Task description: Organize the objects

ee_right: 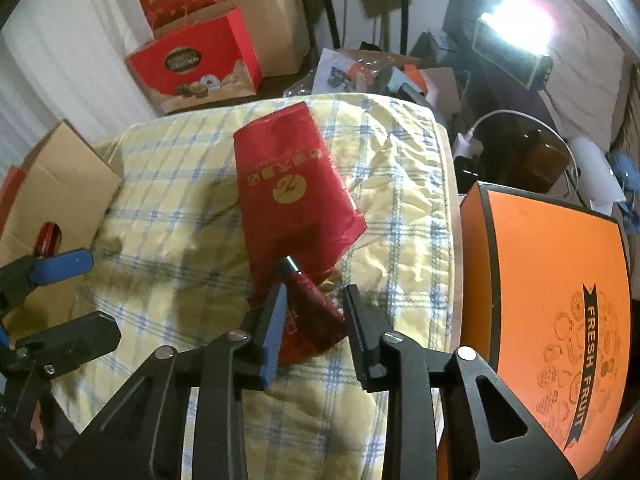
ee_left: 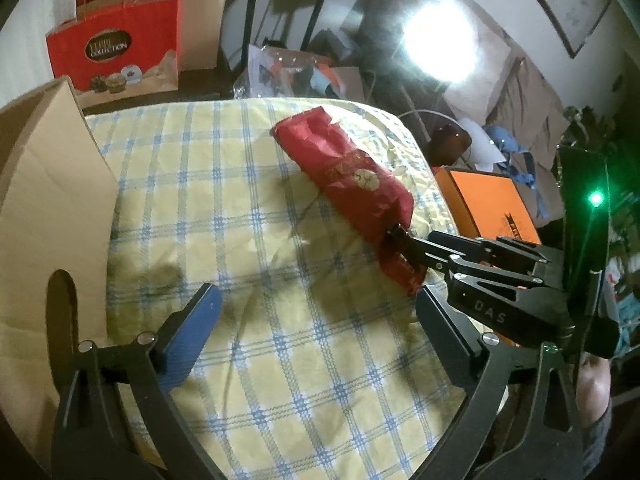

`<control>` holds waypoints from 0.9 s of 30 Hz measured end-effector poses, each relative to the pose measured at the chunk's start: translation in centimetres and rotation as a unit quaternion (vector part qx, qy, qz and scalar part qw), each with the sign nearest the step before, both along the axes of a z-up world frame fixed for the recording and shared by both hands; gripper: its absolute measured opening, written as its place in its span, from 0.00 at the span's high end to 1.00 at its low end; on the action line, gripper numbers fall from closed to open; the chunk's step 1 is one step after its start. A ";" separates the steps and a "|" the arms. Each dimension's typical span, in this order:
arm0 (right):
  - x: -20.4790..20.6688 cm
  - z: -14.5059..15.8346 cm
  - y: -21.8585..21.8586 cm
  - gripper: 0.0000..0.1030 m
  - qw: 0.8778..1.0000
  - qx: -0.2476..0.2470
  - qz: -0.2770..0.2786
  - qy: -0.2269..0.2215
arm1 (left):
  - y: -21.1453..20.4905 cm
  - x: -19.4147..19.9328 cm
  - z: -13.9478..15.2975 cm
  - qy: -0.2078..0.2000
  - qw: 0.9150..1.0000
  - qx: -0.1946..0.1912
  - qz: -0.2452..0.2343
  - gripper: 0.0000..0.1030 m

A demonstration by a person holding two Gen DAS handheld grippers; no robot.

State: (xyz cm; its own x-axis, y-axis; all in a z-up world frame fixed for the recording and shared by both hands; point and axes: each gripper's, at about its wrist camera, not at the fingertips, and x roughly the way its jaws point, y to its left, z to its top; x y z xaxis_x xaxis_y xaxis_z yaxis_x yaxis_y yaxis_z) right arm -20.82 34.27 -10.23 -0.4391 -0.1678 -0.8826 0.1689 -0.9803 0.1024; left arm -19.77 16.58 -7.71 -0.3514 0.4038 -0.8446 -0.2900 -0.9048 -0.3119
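Crumpled red gift bag [ee_right: 288, 196] with gold emblem at twelve o'clock; right gripper [ee_right: 316, 316] angled down, clenching its near end; left gripper [ee_left: 320, 320] released

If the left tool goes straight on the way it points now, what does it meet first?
Probably the checked cloth: the left tool stands open above it, with nothing between. The red bag lies further on, to the right, though depth is unclear.

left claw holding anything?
No. The left claw stands wide open over the checked cloth, nothing between its fingers.
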 end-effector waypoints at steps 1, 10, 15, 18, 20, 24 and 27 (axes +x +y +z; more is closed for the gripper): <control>-0.1 -0.2 -0.1 0.74 1.000 0.003 0.003 -0.001 | 0.0 -0.1 -0.1 -0.001 1.000 0.000 0.000 0.06; -0.3 -0.9 0.1 0.79 1.000 -0.009 0.006 -0.012 | 0.6 -0.6 -1.1 -0.021 1.000 0.009 -0.005 0.16; 0.6 -0.9 1.2 0.81 0.999 -0.038 -0.015 -0.019 | 1.5 -0.9 -1.7 -0.039 0.999 0.019 -0.009 0.16; 1.3 -0.6 2.1 0.81 0.998 -0.053 -0.030 -0.020 | 2.4 -1.0 -2.0 -0.048 0.998 0.024 -0.015 0.16; 1.8 -0.1 2.7 0.82 0.997 -0.063 -0.043 -0.019 | 3.3 -1.0 -2.0 -0.050 0.998 0.024 -0.022 0.17; 3.0 0.9 3.9 0.87 0.995 -0.081 -0.064 -0.011 | 4.8 -1.0 -2.2 -0.054 0.998 0.023 -0.031 0.19; 3.8 1.2 4.7 0.87 0.993 -0.090 -0.072 -0.011 | 6.2 -1.0 -2.4 -0.056 0.997 0.013 -0.042 0.23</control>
